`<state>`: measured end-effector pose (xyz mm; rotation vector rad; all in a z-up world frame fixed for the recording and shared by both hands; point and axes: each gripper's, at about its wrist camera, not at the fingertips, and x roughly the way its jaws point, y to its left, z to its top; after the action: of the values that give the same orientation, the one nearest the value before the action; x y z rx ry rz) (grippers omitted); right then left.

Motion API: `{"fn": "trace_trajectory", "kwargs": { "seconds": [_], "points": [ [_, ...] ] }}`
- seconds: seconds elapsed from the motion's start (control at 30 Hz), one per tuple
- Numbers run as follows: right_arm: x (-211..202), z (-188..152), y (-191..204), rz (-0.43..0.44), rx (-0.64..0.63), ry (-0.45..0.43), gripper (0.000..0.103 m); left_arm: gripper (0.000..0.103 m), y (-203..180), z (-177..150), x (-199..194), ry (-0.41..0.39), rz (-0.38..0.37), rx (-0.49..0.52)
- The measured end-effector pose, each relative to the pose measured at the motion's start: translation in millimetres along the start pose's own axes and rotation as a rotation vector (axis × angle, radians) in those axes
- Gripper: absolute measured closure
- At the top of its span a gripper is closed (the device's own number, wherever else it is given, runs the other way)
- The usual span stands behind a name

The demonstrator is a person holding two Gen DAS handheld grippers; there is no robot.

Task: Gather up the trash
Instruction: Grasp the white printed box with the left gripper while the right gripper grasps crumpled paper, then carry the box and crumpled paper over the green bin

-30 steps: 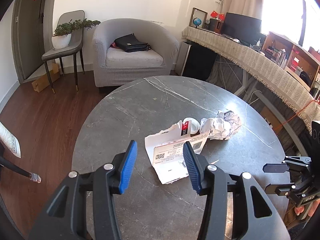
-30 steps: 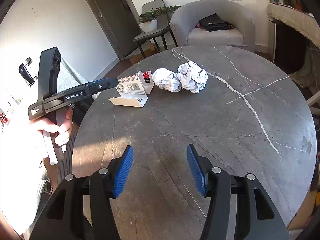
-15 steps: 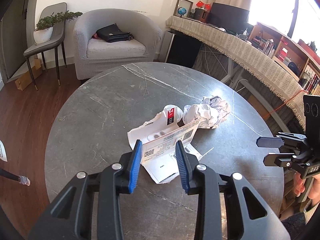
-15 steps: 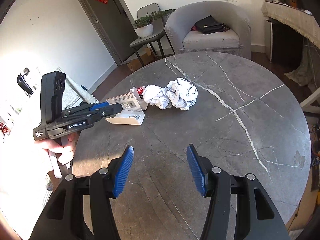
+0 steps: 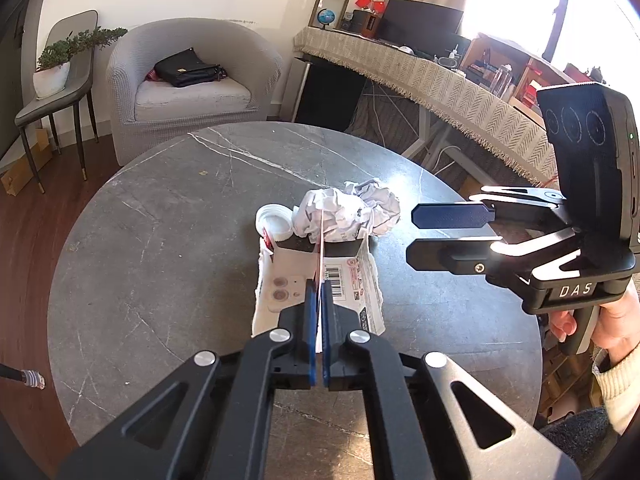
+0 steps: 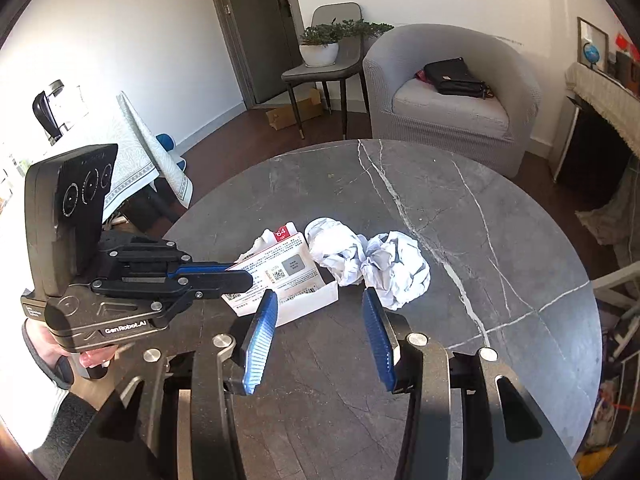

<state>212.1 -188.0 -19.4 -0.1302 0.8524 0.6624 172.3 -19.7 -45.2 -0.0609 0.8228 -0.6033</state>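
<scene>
Left gripper point(image 5: 319, 300), bottom centre of left wrist view, clenched on the upright flap of a torn white cardboard package point(image 5: 352, 280); thin card edge runs up between the blue pads point(image 5: 310, 312). Package lies opened flat on the grey marble round table point(image 5: 160, 260), barcode and QR labels printed on it, red "64" tag at its far end, two round blister dents on the inner panel. Nothing visible inside it.

Right gripper point(image 6: 318, 312), lower centre of right wrist view, jaws apart and have just been closing, nothing between them, hovering above the table just short of the package.

Behind the package, touching it: white round cap point(image 5: 274, 220), then two crumpled white paper balls point(image 6: 396, 268) side by side, mid-frame.

Farther, upper frame: grey armchair point(image 6: 448, 120) with a black bag point(image 6: 456, 78) on the seat.
</scene>
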Motion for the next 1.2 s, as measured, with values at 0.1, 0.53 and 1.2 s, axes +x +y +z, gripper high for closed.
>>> {"fn": "trace_trajectory", "kwargs": {
  "seconds": [0.1, 0.53, 1.2],
  "points": [
    [3, 11, 11, -0.049, -0.097, 0.019, 0.058, 0.101, 0, 0, -3, -0.003, -0.005, -0.003],
    [33, 35, 48, -0.229, -0.454, 0.153, 0.058, 0.101, 26, -2, -32, -0.036, 0.044, -0.038],
    [80, 39, 57, -0.375, -0.532, 0.274, 0.073, 0.101, 89, -26, -93, -0.070, 0.153, -0.139]
  ]
}}
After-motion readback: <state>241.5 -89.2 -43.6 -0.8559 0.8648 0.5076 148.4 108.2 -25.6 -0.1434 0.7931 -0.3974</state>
